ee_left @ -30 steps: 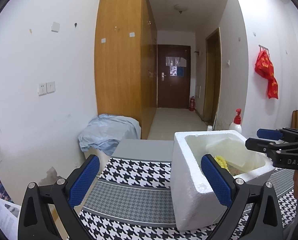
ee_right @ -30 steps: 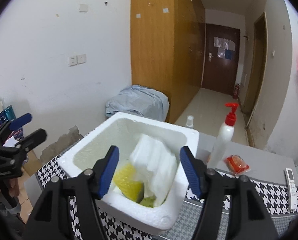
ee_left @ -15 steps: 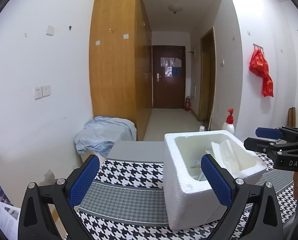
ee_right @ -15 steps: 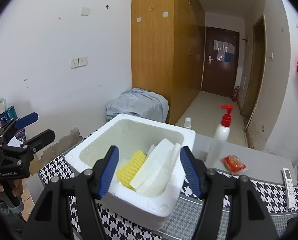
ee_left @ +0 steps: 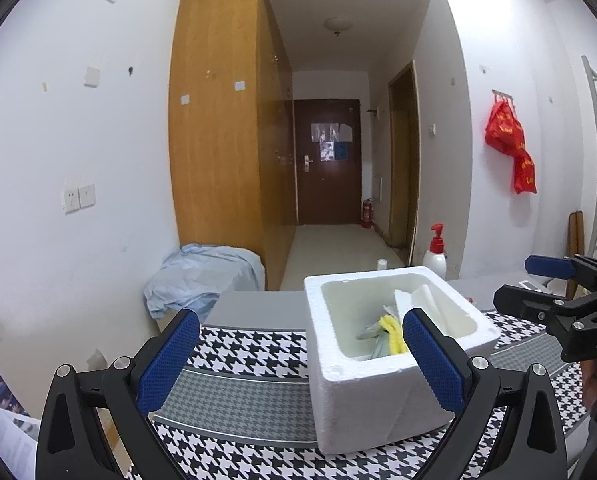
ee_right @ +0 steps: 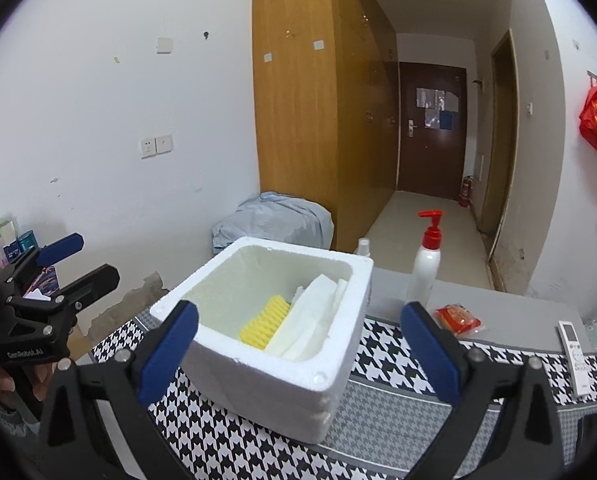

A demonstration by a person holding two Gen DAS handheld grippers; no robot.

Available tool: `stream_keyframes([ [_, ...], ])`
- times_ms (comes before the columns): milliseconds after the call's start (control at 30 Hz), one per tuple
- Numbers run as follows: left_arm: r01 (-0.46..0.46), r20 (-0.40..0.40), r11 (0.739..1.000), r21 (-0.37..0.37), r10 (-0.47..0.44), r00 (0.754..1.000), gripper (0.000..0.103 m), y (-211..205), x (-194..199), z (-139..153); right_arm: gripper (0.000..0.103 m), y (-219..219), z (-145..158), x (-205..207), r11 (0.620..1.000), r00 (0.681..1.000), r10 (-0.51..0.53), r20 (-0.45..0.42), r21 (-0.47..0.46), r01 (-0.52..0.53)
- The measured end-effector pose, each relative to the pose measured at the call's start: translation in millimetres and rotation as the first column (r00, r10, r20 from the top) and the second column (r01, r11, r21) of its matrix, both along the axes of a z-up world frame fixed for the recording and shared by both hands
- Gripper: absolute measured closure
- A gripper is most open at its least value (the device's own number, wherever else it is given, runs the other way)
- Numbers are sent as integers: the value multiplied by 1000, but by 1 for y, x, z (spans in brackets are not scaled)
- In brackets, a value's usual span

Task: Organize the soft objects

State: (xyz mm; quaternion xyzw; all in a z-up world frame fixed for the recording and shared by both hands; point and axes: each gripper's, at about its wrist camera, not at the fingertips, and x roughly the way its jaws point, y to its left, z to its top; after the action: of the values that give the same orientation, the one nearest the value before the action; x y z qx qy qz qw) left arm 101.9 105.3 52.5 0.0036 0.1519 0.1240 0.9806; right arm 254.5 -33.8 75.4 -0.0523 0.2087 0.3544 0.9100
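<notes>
Both grippers are hanging open in front of the white foam box (ee_right: 282,344), holding nothing.

The right gripper (ee_right: 298,344) is nearer: the box is sitting right between its wide jaws, while the left gripper (ee_left: 300,354) has it off to its right side. Inside, the yellow sponge (ee_right: 265,323) and white foam sheets (ee_right: 307,330) are leaning together, long sides running front to back. A soap bottle (ee_right: 424,264) is standing behind.

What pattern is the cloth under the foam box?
Black-and-white houndstooth with grey bands: tablecloth under the foam box, clearest in the right wrist view.
</notes>
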Motion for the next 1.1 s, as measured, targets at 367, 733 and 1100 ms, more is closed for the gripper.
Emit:
stream_keyframes([
  [367, 31, 23, 1000, 2, -31, 999, 1, -20, -17, 8, 1, -20, 6, -27, 1000, 999, -24, 47, 10, 23],
  [733, 64, 56, 998, 17, -64, 996, 1, -46, -46, 12, 1, -43, 8, -65, 999, 996, -41, 81, 38, 38],
  [1100, 76, 100, 997, 29, -78, 992, 1, -68, -82, 8, 1, -64, 1, -105, 996, 991, -59, 118, 72, 51],
])
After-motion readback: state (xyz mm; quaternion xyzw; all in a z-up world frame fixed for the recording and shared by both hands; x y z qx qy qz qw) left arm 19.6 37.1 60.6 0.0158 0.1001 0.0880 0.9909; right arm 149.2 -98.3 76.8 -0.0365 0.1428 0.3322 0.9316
